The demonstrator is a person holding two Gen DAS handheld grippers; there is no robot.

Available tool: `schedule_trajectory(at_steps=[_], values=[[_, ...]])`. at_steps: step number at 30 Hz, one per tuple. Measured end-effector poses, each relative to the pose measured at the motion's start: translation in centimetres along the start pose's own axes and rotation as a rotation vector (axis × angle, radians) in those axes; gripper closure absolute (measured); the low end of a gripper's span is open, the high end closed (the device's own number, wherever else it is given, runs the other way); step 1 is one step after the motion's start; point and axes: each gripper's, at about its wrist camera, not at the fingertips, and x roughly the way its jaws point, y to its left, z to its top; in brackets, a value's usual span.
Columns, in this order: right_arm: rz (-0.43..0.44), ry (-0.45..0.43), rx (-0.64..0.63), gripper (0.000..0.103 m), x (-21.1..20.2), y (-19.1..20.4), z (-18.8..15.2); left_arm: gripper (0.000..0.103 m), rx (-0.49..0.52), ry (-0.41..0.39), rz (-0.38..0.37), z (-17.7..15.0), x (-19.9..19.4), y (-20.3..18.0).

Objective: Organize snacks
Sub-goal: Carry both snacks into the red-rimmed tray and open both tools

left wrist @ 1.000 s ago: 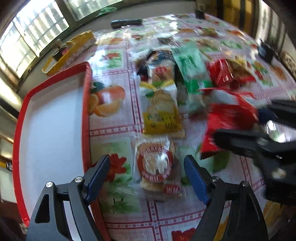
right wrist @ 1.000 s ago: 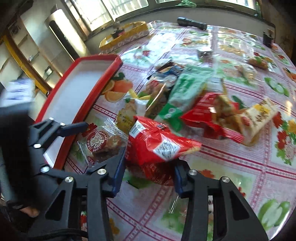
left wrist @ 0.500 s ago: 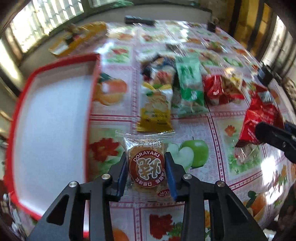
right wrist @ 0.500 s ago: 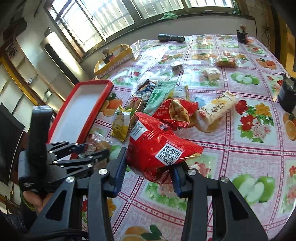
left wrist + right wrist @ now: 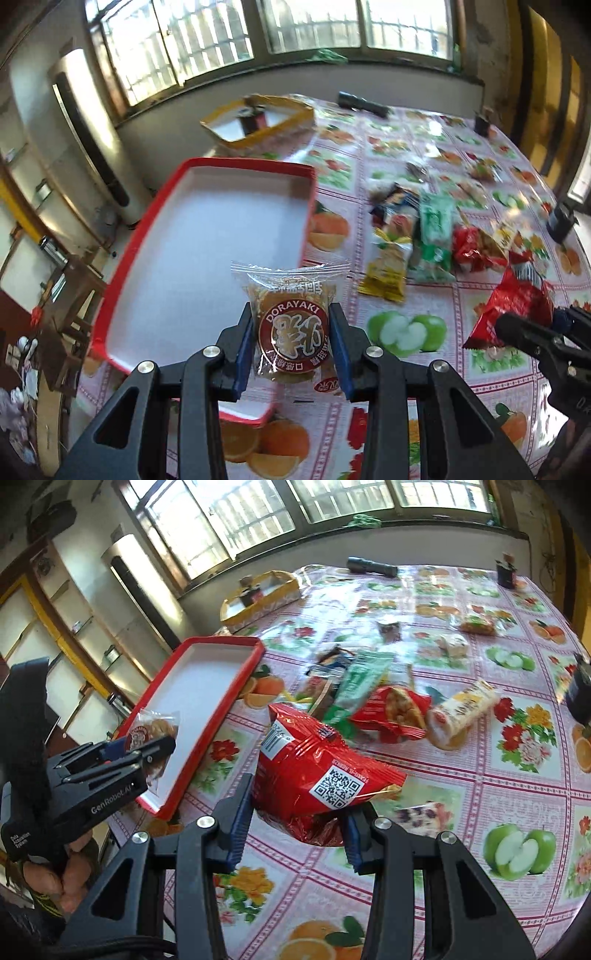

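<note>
Left gripper: the black two-finger left gripper [image 5: 291,341] with blue pads is clamped on a clear-wrapped round dorayaki cake with a red and gold label [image 5: 293,325], one pad on each side of the packet.
Dorayaki position: held clear of the table, in front of the near right corner of the shallow red-rimmed tray with a white floor [image 5: 207,236]; from the right wrist view the packet [image 5: 153,727] hangs over the tray's near end [image 5: 218,720].
Right gripper: the black right gripper [image 5: 297,819] with blue pads is closed on a shiny red foil snack bag with a white QR-code label [image 5: 317,771], lifted off the cloth.
Red bag from the left view: the bag [image 5: 513,306] shows at the right edge, pinched in the other gripper.
Table: a glossy fruit-and-flower patterned tablecloth [image 5: 480,812] covers it.
Snack pile: a green packet [image 5: 436,232], a yellow packet [image 5: 388,269] and a red packet [image 5: 476,247] lie together beyond the apple print, right of the tray.
Far end: a yellow-edged open box [image 5: 258,122] and a black flashlight [image 5: 364,105] sit near the windows.
Person: a hand [image 5: 62,878] grips the left tool's handle.
</note>
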Motion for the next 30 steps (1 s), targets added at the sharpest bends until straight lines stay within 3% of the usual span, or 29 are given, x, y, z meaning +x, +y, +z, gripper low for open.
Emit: schedule_trajectory(at_steps=[12, 20, 30], values=[[0.036, 0.034, -0.095, 0.059, 2.0, 5.0, 0.8, 0.066, -0.115, -0.015, 0.05, -0.7, 0.1, 5.2], [0.076, 0.057, -0.168, 0.058, 4.0, 8.6, 1.5, 0.066, -0.193, -0.038, 0.136, -0.7, 0.2, 9.0], [0.177, 0.116, -0.202, 0.058, 8.6, 12.3, 3.6, 0.066, -0.251, 0.009, 0.163, -1.1, 2.3, 11.9]])
